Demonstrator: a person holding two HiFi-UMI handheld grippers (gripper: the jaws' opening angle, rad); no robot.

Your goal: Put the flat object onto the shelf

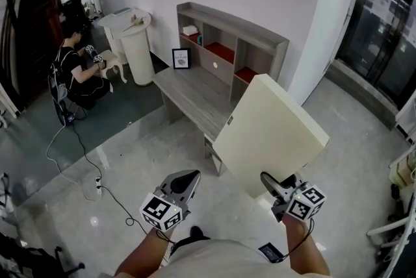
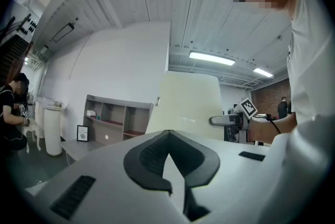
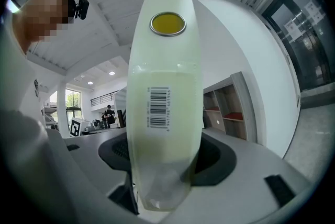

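You're at the carrying step: your right gripper [image 1: 268, 180] is clamped on the flat object's [image 1: 270, 130] lower corner, holding it in the air short of the desk's [image 1: 192, 91] near end. Your left gripper [image 1: 190, 176] has its jaws together on nothing. Next, I judge, you must lift the object to the shelf [image 1: 224, 43] along the desk's back edge.

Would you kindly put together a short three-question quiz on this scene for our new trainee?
1. True or false: the right gripper is clamped on the board.
2. Multiple choice: the left gripper holds A) the board, B) a cup, C) nothing.
3. Short answer: what stands upright on the desk, just left of the shelf?

Key: 1 true; 2 C; 3 the frame.
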